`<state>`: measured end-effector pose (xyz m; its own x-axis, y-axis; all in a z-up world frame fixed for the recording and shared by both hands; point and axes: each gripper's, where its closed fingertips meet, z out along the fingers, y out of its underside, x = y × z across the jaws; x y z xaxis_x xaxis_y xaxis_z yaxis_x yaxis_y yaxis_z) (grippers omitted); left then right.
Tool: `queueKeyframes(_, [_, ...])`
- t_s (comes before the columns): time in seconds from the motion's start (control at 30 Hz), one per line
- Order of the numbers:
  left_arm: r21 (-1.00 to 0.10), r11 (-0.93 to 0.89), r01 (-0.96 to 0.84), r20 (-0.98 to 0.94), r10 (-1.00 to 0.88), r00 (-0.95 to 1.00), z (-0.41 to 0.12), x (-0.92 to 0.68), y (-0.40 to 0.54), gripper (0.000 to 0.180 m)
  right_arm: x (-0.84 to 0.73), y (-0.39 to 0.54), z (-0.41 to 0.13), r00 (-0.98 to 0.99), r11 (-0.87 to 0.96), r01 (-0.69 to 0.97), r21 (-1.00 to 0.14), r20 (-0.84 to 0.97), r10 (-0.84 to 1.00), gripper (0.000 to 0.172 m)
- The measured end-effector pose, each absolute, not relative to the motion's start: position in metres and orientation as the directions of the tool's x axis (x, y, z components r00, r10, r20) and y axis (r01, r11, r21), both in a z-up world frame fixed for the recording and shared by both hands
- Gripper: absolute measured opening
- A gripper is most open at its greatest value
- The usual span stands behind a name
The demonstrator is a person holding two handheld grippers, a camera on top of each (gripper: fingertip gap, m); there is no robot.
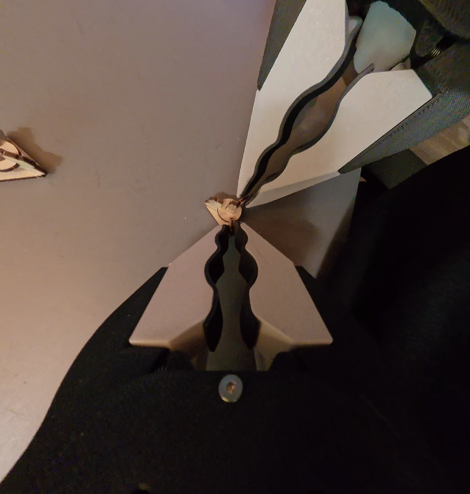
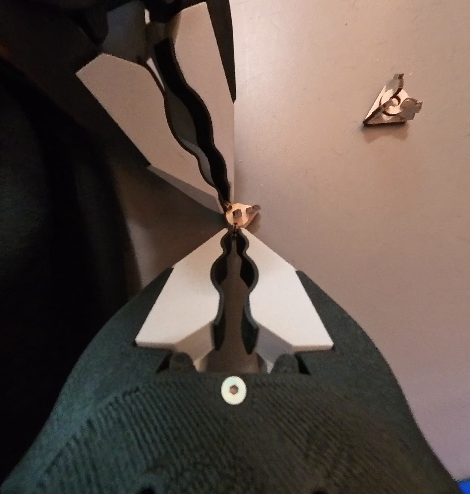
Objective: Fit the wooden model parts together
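A small light wooden puzzle piece (image 1: 224, 211) with a round part and dark laser-cut edges is held just above the grey table (image 1: 121, 107). My left gripper (image 1: 231, 227) comes from below in the left wrist view and is shut on a thin edge of the piece. My right gripper (image 1: 244, 200) reaches in from the upper right and is shut on another edge of it. In the right wrist view the piece (image 2: 240, 215) sits between my right gripper (image 2: 235, 232) below and my left gripper (image 2: 226, 203) above; small dark tabs stick up from it.
A second, triangular wooden assembly (image 1: 11, 160) lies on the table to the left, and shows at the upper right in the right wrist view (image 2: 391, 107). The table edge (image 1: 335, 240) runs beside the grippers, with darkness beyond it. The grippers are tip to tip, or close to it.
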<state>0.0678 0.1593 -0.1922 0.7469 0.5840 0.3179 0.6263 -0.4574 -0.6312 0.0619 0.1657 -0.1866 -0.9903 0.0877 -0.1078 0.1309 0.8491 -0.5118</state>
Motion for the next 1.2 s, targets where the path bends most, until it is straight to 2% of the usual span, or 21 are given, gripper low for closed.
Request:
queueKeyframes(0.63, [-0.552, -0.579, 0.6, 0.255, 0.568, 0.782, -0.1948, 0.0667, 0.1602, 0.002, 0.0624, 0.1633, -0.1924, -0.993, 0.882, 0.106, -0.459, -0.102, 0.066, 0.002])
queueKeyframes(0.9, [-0.548, -0.55, 0.631, 0.277, 0.592, 0.757, -0.1943, 0.0677, 0.1581, 0.002, 0.0615, 0.1628, -0.1922, -0.989, 0.825, 0.149, -0.545, -0.067, 0.135, 0.004])
queueKeyframes(0.97, [-0.544, -0.542, 0.64, 0.281, 0.602, 0.748, -0.1941, 0.0667, 0.1572, 0.002, 0.0619, 0.1622, -0.1905, -0.983, 0.807, 0.182, -0.562, -0.083, 0.164, 0.019])
queueKeyframes(1.03, [-0.545, -0.532, 0.648, 0.287, 0.608, 0.74, -0.1939, 0.0661, 0.1575, 0.001, 0.0621, 0.1635, -0.19, -0.977, 0.792, 0.21, -0.573, -0.099, 0.188, 0.027])
queueKeyframes(1.2, [-0.546, -0.511, 0.665, 0.303, 0.619, 0.724, -0.1923, 0.066, 0.1589, 0.001, 0.0609, 0.171, -0.1881, -0.967, 0.761, 0.248, -0.599, -0.107, 0.231, 0.027])
